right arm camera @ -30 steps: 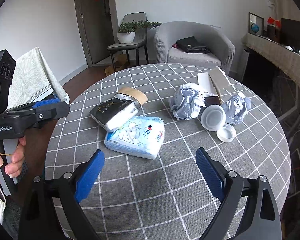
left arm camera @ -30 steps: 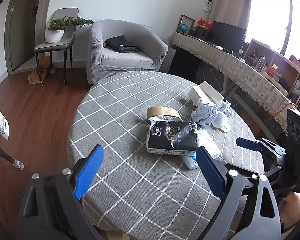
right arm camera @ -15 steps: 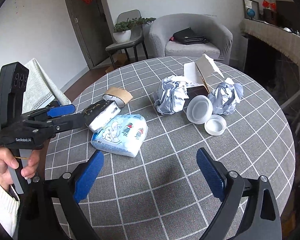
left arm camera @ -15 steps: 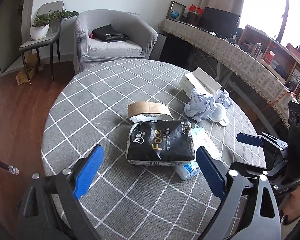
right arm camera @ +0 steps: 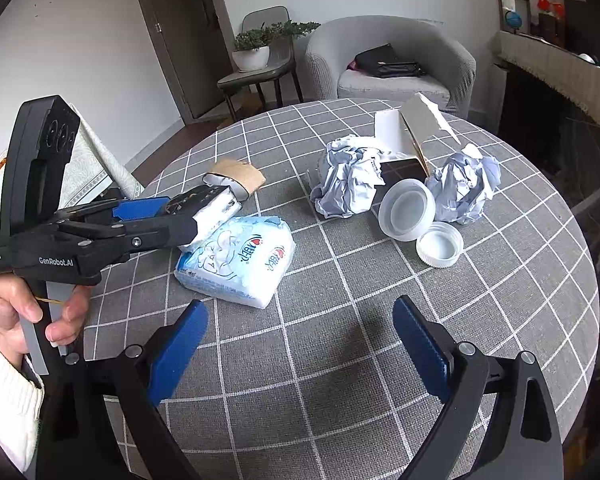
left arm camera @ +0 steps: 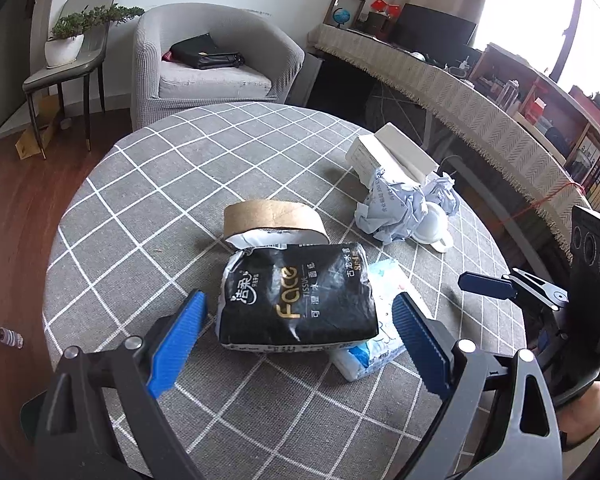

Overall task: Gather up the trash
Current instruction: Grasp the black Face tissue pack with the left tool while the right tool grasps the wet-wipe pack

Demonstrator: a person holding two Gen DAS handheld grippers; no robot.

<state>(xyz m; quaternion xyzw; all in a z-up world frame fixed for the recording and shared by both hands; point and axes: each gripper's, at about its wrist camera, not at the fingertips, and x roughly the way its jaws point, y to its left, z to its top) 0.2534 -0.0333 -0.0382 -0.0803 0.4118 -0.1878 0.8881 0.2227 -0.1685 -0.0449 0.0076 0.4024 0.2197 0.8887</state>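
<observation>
A black tissue pack (left arm camera: pixel 296 296) lies on the round checked table (left arm camera: pixel 172 184), partly on a blue-white wipes pack (right arm camera: pixel 240 260). A cardboard roll (left arm camera: pixel 272 216) sits just behind it. My left gripper (left arm camera: pixel 298 304) is open, and its blue fingers flank the black pack's near end; from the right wrist view the left gripper (right arm camera: pixel 188 220) has the black pack (right arm camera: pixel 208 208) between its fingers. My right gripper (right arm camera: pixel 300 312) is open above bare cloth, short of the wipes pack. Two crumpled paper balls (right arm camera: pixel 352 180) (right arm camera: pixel 464 184) and two plastic lids (right arm camera: pixel 408 212) (right arm camera: pixel 440 246) lie further back.
A torn white box (right arm camera: pixel 404 128) stands behind the paper balls. Beyond the table are a grey armchair (left arm camera: pixel 208 60) with a black bag, a side chair with a potted plant (left arm camera: pixel 68 40), and a long draped desk (left arm camera: pixel 460 96) on the right. A hand (right arm camera: pixel 12 316) holds the left gripper.
My left gripper has moved forward and down until its fingers flank the black tissue pack. The right gripper has drifted a little closer to the table. Nothing on the table has shifted.
</observation>
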